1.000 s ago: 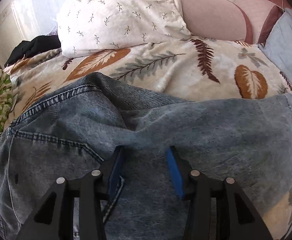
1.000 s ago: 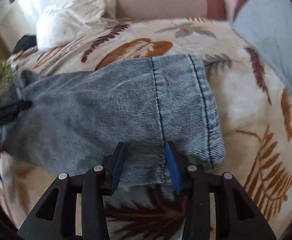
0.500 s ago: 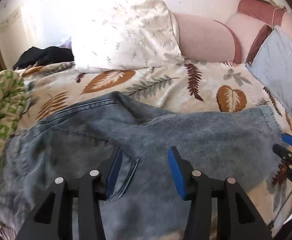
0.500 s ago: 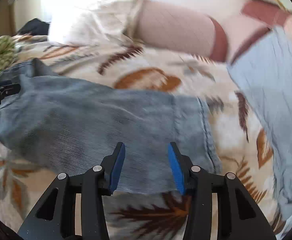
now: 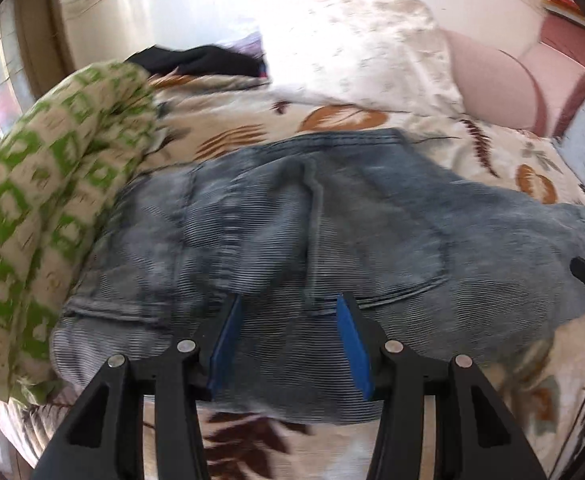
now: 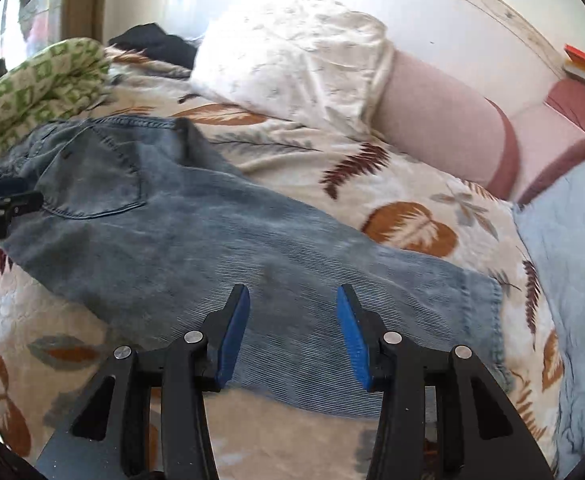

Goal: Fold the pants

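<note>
Jeans (image 6: pixel 196 240) flat on bedspread (image 6: pixel 316 184), below both tongs: left tongs (image 5: pixel 288 344), right tongs (image 6: pixel 292 332) half-open, empty.

green blanket (image 5: pixel 44 208) blurred, cut off at left.

A bedroom in a home: a bed (image 6: pixel 312 184) spread with a cream quilt printed in brown leaves, a white sprigged pillow (image 6: pixel 292 60) and a pink bolster (image 6: pixel 436 128) against the pale wall, a green-and-cream patterned blanket (image 5: pixel 52 200) heaped at one side, dark clothes (image 5: pixel 200 62) lying behind it, bright daylight coming from the far side
</note>
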`<control>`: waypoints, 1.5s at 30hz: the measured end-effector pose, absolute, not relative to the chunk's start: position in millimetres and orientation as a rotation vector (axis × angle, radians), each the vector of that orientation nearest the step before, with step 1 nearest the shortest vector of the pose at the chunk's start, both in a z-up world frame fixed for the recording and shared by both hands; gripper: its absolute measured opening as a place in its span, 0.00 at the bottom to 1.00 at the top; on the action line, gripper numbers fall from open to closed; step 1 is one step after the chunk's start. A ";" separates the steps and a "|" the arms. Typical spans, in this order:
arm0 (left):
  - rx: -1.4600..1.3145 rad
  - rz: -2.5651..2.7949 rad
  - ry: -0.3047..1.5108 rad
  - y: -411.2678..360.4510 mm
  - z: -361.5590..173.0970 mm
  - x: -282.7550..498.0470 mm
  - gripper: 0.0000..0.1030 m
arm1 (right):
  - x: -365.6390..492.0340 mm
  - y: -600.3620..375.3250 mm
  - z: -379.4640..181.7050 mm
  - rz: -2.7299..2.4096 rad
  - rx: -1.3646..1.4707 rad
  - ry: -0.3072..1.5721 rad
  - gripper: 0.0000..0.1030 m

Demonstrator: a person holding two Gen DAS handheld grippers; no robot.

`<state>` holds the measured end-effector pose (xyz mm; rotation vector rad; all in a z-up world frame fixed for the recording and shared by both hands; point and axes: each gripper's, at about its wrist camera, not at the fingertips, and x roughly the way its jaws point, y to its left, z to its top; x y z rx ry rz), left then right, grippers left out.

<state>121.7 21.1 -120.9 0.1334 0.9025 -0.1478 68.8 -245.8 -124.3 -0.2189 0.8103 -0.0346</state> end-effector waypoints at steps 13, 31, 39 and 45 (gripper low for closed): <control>0.070 -0.203 0.912 35.0 -139.0 127.0 0.50 | 86.2 -228.1 -155.2 -0.039 -0.234 0.874 0.44; -0.042 -0.193 0.776 84.6 -93.7 123.6 0.55 | 100.7 -244.7 -133.7 0.124 0.058 0.816 0.68; 0.035 -0.324 0.786 34.9 -103.3 134.3 0.55 | 204.5 -250.8 -112.2 0.424 0.431 0.933 0.51; 0.038 -0.349 0.787 41.2 -116.7 139.6 0.55 | 278.9 -224.7 -136.9 0.516 0.542 1.102 0.51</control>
